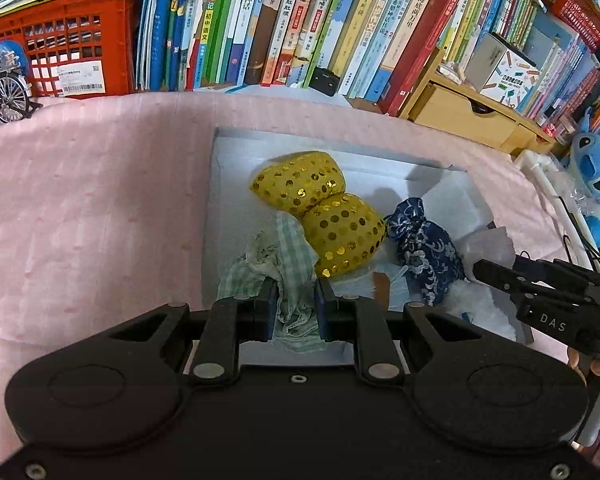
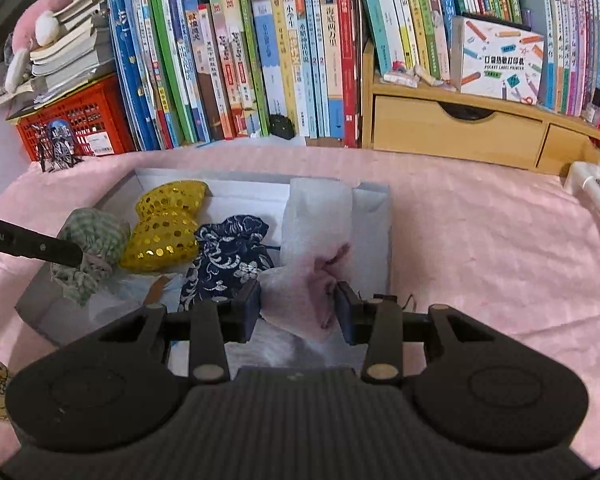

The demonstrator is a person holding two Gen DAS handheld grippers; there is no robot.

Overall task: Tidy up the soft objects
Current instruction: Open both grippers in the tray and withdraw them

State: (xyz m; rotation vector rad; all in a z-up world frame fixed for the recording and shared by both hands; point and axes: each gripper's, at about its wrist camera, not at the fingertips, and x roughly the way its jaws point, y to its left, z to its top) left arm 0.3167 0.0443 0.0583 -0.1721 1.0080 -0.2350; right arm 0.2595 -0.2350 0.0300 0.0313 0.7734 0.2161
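A white box [image 1: 236, 152] [image 2: 380, 240] sits on the pink cloth. It holds a yellow sequined bow cushion [image 1: 320, 208] [image 2: 164, 224], a blue floral pouch [image 1: 428, 252] [image 2: 228, 256], a green checked cloth [image 1: 276, 264] [image 2: 92, 244] and a white tissue with pink marks [image 2: 316, 248]. My left gripper [image 1: 296, 304] is shut on the green checked cloth, low over the box's near left part. My right gripper [image 2: 298, 308] is partly open around the white tissue at the box's right side; it also shows in the left wrist view [image 1: 500, 272].
Rows of upright books [image 1: 300, 20] [image 2: 240, 60] line the back. A red crate [image 1: 60, 48] and a model bicycle [image 1: 4, 92] stand at the back left. A wooden drawer unit [image 2: 460, 128] stands at the back right, a blue plush [image 1: 592, 168] further right.
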